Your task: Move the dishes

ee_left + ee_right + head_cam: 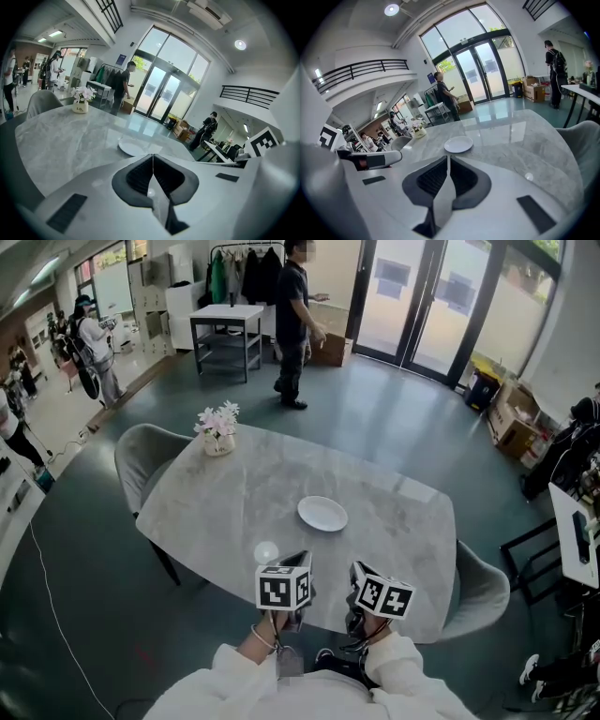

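A single white plate [322,514] lies empty near the middle of the grey marble table [225,512]. It also shows as the plate [132,147] in the left gripper view and the plate [458,144] in the right gripper view. My left gripper [292,570] hovers over the table's near edge, jaws shut with nothing between them [153,155]. Beside it my right gripper [359,579] is shut and empty too [447,157]. Both point toward the plate, well short of it.
A small vase of pink flowers [218,432] stands at the table's far left. Grey chairs sit at the left [141,460] and right [480,589] ends. A person [294,320] stands beyond the table near glass doors. More people [94,343] stand far left.
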Available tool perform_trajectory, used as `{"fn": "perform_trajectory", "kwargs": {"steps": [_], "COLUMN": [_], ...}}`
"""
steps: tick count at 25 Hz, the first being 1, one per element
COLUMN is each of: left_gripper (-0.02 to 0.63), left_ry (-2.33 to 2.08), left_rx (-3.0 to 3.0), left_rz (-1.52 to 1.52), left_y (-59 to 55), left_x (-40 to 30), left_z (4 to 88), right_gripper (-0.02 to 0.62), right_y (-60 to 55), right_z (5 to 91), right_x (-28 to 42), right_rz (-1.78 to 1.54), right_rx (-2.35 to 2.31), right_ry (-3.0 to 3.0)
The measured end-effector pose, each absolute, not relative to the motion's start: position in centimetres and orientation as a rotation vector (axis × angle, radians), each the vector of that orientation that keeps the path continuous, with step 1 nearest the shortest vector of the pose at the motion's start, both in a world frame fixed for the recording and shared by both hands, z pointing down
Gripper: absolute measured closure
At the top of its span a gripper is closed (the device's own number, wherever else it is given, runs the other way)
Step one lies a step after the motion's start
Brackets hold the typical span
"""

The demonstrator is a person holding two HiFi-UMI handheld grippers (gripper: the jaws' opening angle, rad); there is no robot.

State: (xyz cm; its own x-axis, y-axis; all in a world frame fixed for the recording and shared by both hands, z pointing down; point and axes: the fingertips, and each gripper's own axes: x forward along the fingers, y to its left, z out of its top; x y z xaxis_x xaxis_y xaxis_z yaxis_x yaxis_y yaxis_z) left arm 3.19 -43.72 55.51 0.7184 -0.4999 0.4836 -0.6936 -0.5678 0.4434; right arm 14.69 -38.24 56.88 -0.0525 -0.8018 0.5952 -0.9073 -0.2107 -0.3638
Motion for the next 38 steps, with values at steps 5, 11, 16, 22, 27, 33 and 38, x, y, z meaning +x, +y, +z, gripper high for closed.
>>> {"fn": "perform_trajectory", "kwargs": {"steps": [5,11,16,22,27,33,38], "left_gripper": [0.597,0.597,0.597,0.595,0.595,0.595,0.597], "left_ry": [-0.919,-0.962,-1.003,-1.04,-1.05,-1.073,-1.116], "left_rx": [2.313,2.317,2.318,2.307,2.29,2.275,2.267], "left_rz": [0.413,0.452,0.478,0.48,0.484,0.503,0.511], "left_y": [-43.9,-43.4,-42.3,-40.2,-37.8,-35.4,-34.6], "left_x": [3.2,4.0,4.9,6.1,7.1,8.3,8.4], "left_z": [55.0,54.9,54.6,54.5,54.8,55.2,55.2], "right_gripper": [0.522,0.522,0.522,0.522,0.522,0.522,0.522], "right_y": [-38.7,-38.0,-36.8,-34.7,-32.3,-30.2,-29.5], "right_z": [56.3,56.4,56.1,56.0,56.1,56.6,56.4], "right_x": [14.6,15.4,16.7,18.2,19.2,20.5,20.9], "right_rz": [1.097,1.105,1.112,1.109,1.117,1.137,1.133], "right_rx": [2.056,2.039,2.043,2.035,2.02,1.986,1.964], "right_ry": [-1.905,-1.912,-1.92,-1.939,-1.95,-1.953,-1.981]}}
